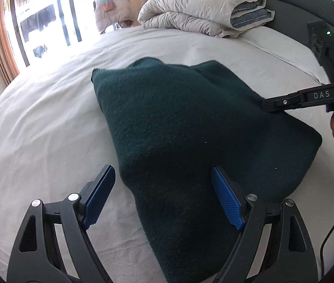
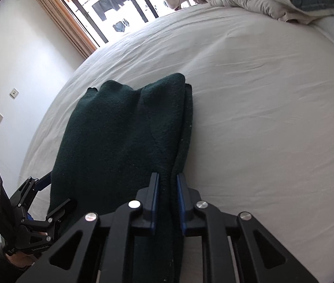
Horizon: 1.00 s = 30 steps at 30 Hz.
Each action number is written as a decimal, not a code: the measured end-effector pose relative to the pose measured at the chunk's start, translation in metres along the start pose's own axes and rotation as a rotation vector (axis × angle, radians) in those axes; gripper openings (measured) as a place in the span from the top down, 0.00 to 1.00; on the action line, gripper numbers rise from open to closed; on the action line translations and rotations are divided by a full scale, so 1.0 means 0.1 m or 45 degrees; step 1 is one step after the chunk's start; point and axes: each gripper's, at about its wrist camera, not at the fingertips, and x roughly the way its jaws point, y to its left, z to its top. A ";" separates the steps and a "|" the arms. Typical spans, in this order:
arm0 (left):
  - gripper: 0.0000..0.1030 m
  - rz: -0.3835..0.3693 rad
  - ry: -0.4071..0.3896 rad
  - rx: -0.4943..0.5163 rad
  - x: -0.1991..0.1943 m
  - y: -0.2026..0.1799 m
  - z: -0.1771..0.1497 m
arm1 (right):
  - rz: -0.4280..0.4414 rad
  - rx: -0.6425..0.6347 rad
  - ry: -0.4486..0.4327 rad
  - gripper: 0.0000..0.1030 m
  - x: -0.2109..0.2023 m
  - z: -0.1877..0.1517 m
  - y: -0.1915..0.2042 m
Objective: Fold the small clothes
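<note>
Dark green knit garment (image 1: 185, 127) lies partly folded on the white bed sheet (image 1: 37, 118), doubled along one long side. It looks soft, thick and fairly light, likely to sag and slide if lifted by one point, so its stacked edge or corners seem the best hold. The right gripper (image 2: 168, 200) pinches that layered edge, while the left gripper (image 1: 162, 193) stands spread wide over the near end, grasping nothing.

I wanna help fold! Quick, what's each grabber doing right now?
Left gripper: open, holding nothing.
Right gripper: closed on the green sweater.
</note>
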 end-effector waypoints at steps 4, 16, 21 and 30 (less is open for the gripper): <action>0.19 -0.003 0.023 -0.004 0.16 -0.07 0.00 | 0.003 0.074 -0.006 0.87 0.07 -0.01 -0.09; 0.20 0.099 -0.151 0.046 -0.28 -0.08 0.31 | 0.036 0.192 -0.173 0.75 -0.15 -0.04 -0.20; 0.58 0.133 -0.043 0.050 0.18 0.04 0.73 | 0.085 0.096 -0.152 0.77 0.05 0.28 0.10; 0.60 0.214 -0.083 0.106 0.15 -0.17 0.28 | -0.050 -0.105 -0.100 0.64 0.31 0.03 0.33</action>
